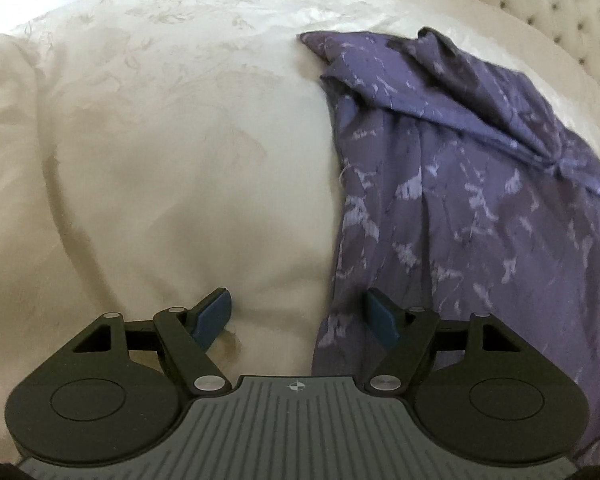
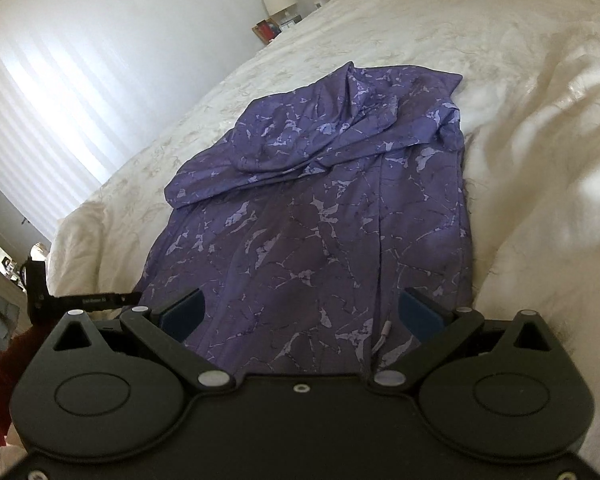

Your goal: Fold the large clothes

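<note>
Fabric is what decides my next reach: the purple patterned garment [image 1: 460, 216] lies stretched out on the cream bedspread [image 1: 160, 140], its long axis running straight away from my fingertips toward its bunched far end. Starting on the left, my left gripper [image 1: 298, 316] stands released with nothing between the jaws; its left finger [image 1: 212, 314] hangs over bare bedspread, while its right finger [image 1: 382, 316] sits just over the garment's near left edge, so the cloth lies ahead and off to the right of this hand. Moving right, my right gripper [image 2: 300, 316] is also spread wide and grasping nothing, yet the garment [image 2: 320, 220] fills the whole gap between its two fingers and runs forward from there, its near hem passing under the jaws. I judge the right hand squarely over the cloth and the left only at its border, so the left must shift rightward to catch the near corner.
</note>
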`<state>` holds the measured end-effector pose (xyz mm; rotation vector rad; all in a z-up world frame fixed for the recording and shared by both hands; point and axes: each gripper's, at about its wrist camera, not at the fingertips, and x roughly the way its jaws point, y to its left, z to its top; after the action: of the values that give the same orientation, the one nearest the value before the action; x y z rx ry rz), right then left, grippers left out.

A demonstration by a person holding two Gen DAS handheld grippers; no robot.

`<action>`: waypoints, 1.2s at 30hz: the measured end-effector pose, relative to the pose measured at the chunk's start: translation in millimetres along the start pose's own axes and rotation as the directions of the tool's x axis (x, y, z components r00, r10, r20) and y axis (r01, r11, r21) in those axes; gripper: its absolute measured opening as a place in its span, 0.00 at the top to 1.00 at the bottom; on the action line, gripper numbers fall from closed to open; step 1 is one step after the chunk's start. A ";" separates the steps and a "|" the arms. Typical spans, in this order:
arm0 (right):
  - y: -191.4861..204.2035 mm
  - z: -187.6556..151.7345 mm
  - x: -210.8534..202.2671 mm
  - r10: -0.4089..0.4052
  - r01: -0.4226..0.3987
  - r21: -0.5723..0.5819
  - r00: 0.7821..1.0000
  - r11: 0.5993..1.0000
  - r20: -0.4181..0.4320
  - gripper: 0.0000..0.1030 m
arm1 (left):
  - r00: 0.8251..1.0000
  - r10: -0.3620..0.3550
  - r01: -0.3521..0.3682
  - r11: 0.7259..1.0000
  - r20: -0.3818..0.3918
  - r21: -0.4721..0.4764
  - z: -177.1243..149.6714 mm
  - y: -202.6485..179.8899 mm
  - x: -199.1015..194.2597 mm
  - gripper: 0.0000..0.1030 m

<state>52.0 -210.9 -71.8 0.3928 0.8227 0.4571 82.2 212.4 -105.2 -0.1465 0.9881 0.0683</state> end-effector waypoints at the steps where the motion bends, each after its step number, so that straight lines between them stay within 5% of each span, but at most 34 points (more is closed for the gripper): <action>1: 0.3 0.4 -0.5 -0.002 0.002 0.001 1.000 1.000 -0.003 0.00 | 1.000 0.000 0.000 1.000 -0.007 0.002 -1.5 1.1 -0.9 0.29; 10: 5.1 6.5 -8.7 -0.103 0.101 -0.035 0.993 0.994 -0.060 0.01 | 0.994 -0.018 0.026 0.997 -0.111 0.068 -11.5 7.5 -14.7 0.29; 18: 5.9 12.2 -18.0 -0.254 0.238 -0.112 0.955 0.965 -0.153 0.01 | 0.986 -0.062 0.074 0.994 -0.155 0.076 -22.3 12.2 -26.2 0.29; 29: 12.2 11.8 -4.1 -0.263 0.248 -0.090 0.907 0.965 -0.328 0.00 | 0.968 -0.142 0.158 0.985 -0.207 0.065 -33.2 13.1 -35.7 0.29; 36: 15.6 8.6 13.2 -0.295 0.269 -0.120 0.889 0.956 -0.349 0.00 | 0.951 -0.196 0.217 0.974 -0.240 0.064 -37.4 8.7 -28.1 0.22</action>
<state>62.9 -192.2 -66.7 0.1175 1.2031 0.2863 34.9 215.5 -102.8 -0.1773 1.2024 -0.1897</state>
